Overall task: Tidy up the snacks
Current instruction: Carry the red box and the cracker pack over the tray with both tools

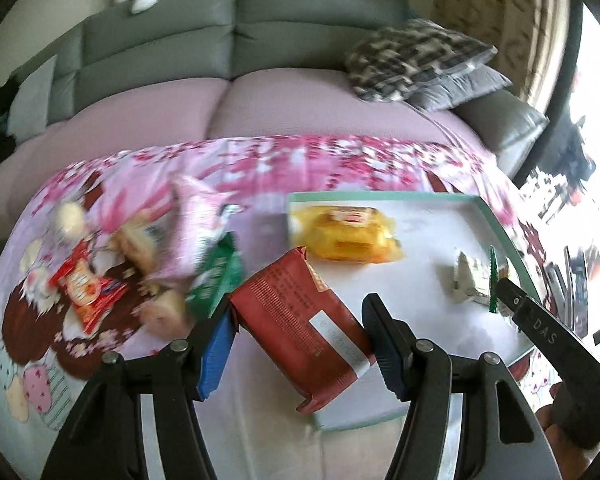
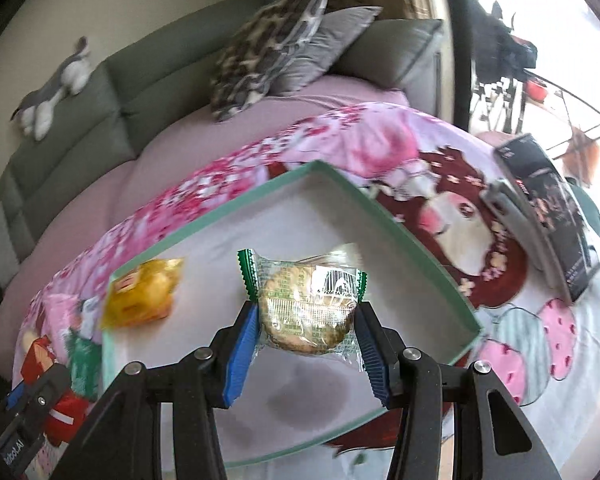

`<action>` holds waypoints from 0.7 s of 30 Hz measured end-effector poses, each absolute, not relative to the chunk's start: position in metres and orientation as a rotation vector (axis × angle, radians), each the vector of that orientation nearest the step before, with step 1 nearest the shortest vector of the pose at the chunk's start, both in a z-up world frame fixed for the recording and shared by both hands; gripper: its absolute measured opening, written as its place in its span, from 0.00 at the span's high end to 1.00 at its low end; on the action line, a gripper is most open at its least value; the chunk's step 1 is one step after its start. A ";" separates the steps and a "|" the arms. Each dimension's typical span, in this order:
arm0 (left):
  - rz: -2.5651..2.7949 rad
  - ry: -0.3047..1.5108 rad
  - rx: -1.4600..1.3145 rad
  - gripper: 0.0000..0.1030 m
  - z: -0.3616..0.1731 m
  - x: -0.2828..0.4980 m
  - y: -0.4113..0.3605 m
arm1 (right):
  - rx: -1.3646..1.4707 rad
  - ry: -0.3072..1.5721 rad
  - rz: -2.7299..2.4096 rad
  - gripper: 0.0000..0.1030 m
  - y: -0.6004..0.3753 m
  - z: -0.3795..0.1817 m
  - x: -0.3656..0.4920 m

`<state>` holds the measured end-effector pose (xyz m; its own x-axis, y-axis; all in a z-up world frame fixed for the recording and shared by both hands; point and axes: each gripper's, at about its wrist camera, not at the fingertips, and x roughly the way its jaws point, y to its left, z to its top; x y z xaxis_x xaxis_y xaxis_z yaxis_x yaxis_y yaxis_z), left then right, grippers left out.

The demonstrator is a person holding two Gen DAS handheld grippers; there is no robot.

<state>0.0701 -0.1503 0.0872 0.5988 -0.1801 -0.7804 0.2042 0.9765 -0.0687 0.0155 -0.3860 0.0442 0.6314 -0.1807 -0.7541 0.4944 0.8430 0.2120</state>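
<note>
- The shallow white cardboard tray with a mint-green rim (image 2: 404, 232) lies on the pink cartoon-print bedsheet (image 2: 440, 168) and serves as the collecting place for the snacks.
- Already inside it, toward 10 o'clock in the right wrist view, rests a yellow plastic-wrapped cake (image 2: 142, 298), free of either tool.
- The right gripper (image 2: 306, 330) is clenched on a round biscuit in a clear wrapper with green serrated ends (image 2: 306, 306), its blue pads pressing both sides; the biscuit hangs over the tray's white floor, so I judge this one to be nearly delivered but not let go.
- The left gripper (image 1: 298, 330) holds a dark red rectangular foil packet (image 1: 300, 320) between its blue pads, which sit against the packet's two edges (the grip looks slanted); the packet overlaps the tray's near-left corner, so it looks about to go in.
- Left to do: a loose heap at 9 o'clock of the left wrist view, well apart from the tray, with a green sachet (image 1: 216, 276), a pink pouch (image 1: 196, 216), a red-and-orange printed packet (image 1: 86, 286) and some pale wrapped pieces too blurred to name.
- By my count one snack is placed, two are in transit, and at least half the pile is untouched.
</note>
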 end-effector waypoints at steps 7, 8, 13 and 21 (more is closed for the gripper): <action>-0.273 0.910 0.100 0.37 0.081 0.079 -0.189 | 0.465 0.800 -0.428 0.49 -0.401 0.038 0.011; -0.281 0.911 0.110 0.37 0.080 0.080 -0.195 | 0.471 0.803 -0.432 0.49 -0.404 0.036 0.010; -0.293 0.922 0.131 0.36 0.073 0.085 -0.210 | 0.493 0.810 -0.437 0.49 -0.411 0.031 0.009; -0.262 0.904 0.121 0.15 0.071 0.086 -0.210 | 0.465 0.819 -0.416 0.42 -0.409 0.031 0.012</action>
